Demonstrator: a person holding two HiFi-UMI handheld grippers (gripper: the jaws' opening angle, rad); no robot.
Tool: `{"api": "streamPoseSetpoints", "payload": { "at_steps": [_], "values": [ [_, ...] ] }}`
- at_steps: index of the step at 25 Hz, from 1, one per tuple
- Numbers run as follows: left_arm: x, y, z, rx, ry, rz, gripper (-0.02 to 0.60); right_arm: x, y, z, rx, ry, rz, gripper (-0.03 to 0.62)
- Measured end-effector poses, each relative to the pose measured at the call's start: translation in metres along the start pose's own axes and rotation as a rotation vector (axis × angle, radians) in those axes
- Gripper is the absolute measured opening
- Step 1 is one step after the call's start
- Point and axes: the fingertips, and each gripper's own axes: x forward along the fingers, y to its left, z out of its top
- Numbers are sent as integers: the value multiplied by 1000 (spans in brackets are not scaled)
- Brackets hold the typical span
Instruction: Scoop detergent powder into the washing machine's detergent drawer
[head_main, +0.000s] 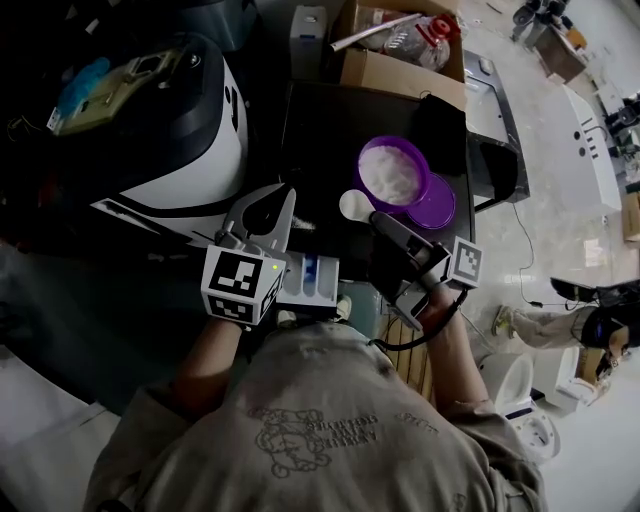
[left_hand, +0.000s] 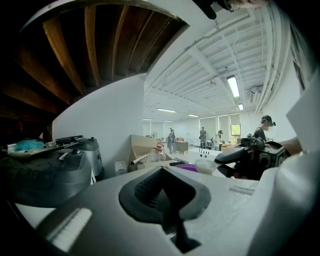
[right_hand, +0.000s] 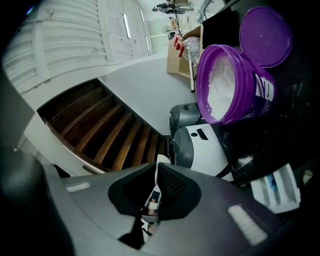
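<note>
On the black table (head_main: 320, 120), far side: purple tub (head_main: 393, 172), open and filled with white detergent powder (head_main: 390, 170). Its purple lid (head_main: 437, 204) lies flat, touching the tub on the right.

At the near edge of the table: white detergent drawer (head_main: 310, 278) with blue inserts, lying just beside the left gripper's marker cube. A small spill of powder shows on the table between tub and drawer in the right gripper view.

Left gripper (head_main: 283, 200) – jaws closed together with nothing between them, held above the table's near left corner, to the left of the drawer.

Right gripper (head_main: 382, 220) – jaws clamped on the handle of a white scoop (head_main: 355, 205). The scoop's bowl sits just beside the tub's near-left rim, between tub and drawer; whether it carries powder cannot be told.

Left of the table: white and black machine (head_main: 190, 130) with a rounded top.

Behind the table: open cardboard box (head_main: 400, 70) holding clear plastic items.
</note>
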Motion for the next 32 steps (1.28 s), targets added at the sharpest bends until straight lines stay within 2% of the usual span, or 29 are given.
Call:
{"api": "streamPoseSetpoints", "payload": {
  "at_steps": [8,21,32],
  "values": [
    [-11,-4,-23,10,15,-16,0,-2,-31,-28,-38,68,-44,37],
    [-33,-3,-77,-3,99,-43,0,-10,-84,-79,-48,158,-103,37],
    [-31,-3,-127,3,185,-77,0,-22,-122,-96,-175,196,-153,37]
  ]
}}
